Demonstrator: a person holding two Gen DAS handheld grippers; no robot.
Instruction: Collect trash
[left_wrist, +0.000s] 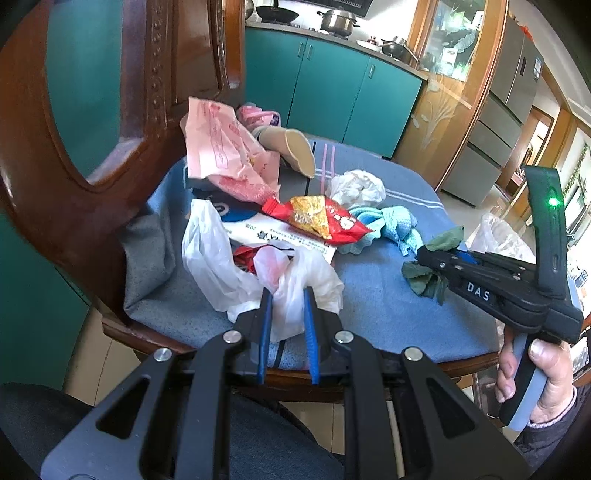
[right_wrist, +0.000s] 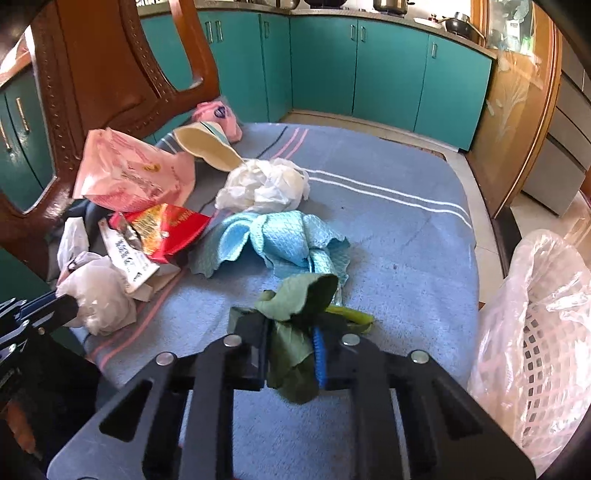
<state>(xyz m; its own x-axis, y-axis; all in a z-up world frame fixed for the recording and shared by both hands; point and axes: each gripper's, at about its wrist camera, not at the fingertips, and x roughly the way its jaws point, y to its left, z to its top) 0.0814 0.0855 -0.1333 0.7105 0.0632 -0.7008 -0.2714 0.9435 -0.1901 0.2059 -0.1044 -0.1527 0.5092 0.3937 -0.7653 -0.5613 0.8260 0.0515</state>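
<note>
Right tongs (right_wrist: 291, 347) around green leaves (right_wrist: 295, 299), stems hidden.

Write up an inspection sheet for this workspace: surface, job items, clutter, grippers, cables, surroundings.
Surface: blue striped cloth over a wooden chair seat.
Job's things: white plastic bag; green leaves; red snack wrapper; crumpled white paper; pink bag; lined basket at the right.
Clutter: light blue cloth; printed booklet; a beige shoe sole.
Grippers: left hand-held gripper closed on the white plastic bag; right hand-held gripper closed on the green leaves.
Cables: nothing seen.
Surroundings: carved chair back; teal cabinets; pots on the counter.
</note>
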